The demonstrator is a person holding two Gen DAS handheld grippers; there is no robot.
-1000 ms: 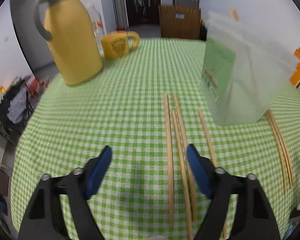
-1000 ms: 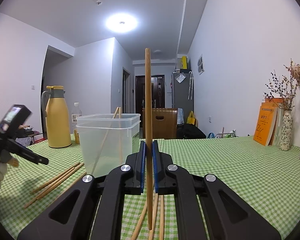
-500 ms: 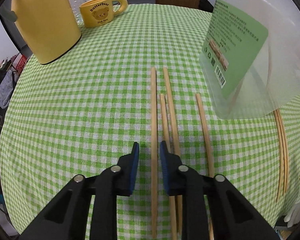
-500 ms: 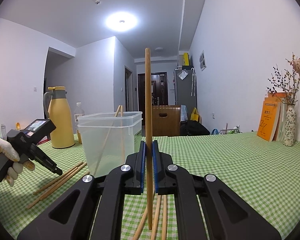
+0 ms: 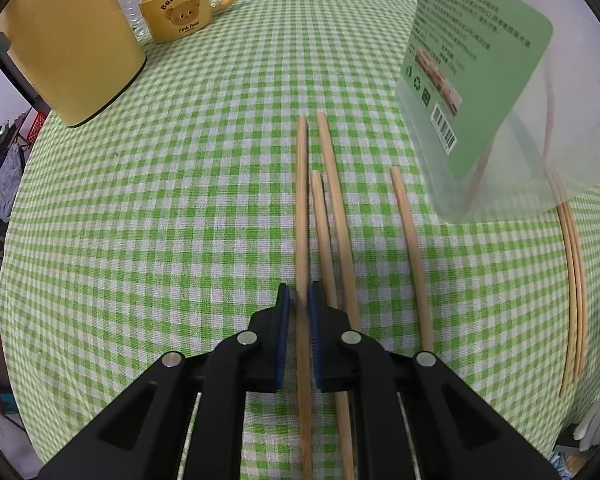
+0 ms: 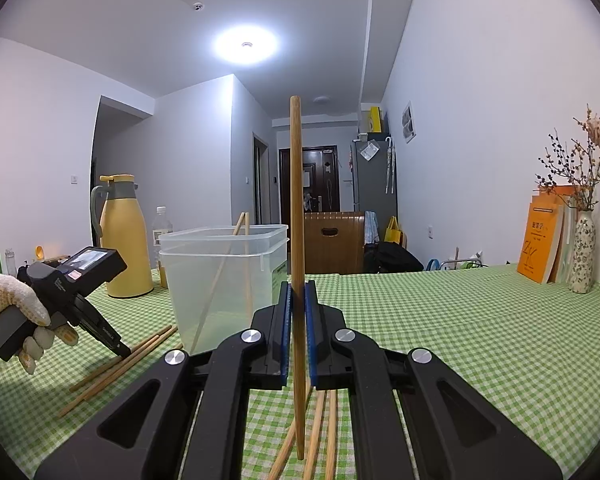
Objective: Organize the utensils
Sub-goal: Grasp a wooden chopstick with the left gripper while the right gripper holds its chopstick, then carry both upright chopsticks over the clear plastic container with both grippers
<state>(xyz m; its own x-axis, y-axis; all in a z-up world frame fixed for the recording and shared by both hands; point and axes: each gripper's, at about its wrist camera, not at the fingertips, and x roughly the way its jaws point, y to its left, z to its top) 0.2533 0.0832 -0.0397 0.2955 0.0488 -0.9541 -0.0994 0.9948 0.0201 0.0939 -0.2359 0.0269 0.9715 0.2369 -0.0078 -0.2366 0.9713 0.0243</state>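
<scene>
Now 1 chopstick point(image 5: 302, 216) is pinched by the left gripper point(image 5: 299, 304) and another point(image 6: 296, 208) by the right gripper point(image 6: 296, 296), so neighbouring sticks point(image 5: 336, 216) may be dragged.

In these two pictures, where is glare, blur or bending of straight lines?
Right wrist view: the ceiling lamp glares white; walls bow at the edges. Left wrist view: light is even, the tablecloth checks curve outward, and the clear container at upper right looks hazy.
</scene>
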